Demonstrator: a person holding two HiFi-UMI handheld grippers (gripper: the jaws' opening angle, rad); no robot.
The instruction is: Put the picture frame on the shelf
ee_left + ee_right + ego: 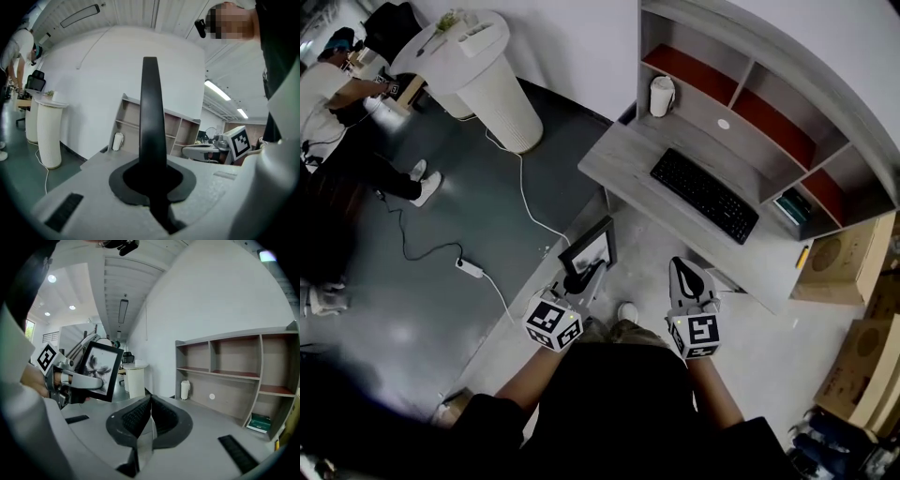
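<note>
A black picture frame (592, 248) with a grey flower print stands upright in my left gripper (581, 273), which is shut on its lower edge. In the left gripper view the picture frame (150, 112) shows edge-on as a dark bar clamped between the jaws. The right gripper view shows the frame (99, 369) at the left, facing the camera. My right gripper (687, 272) hangs beside it to the right, jaws shut with nothing between them. The grey shelf (750, 94) with red-lined compartments rises over the desk ahead, up and to the right of both grippers.
A grey desk (623, 159) under the shelf carries a black keyboard (704, 194) and a white jar (661, 95). Cardboard boxes (844, 267) stand at the right. A white round table (483, 66), a floor cable with power strip (470, 268) and a person (333, 89) are at the left.
</note>
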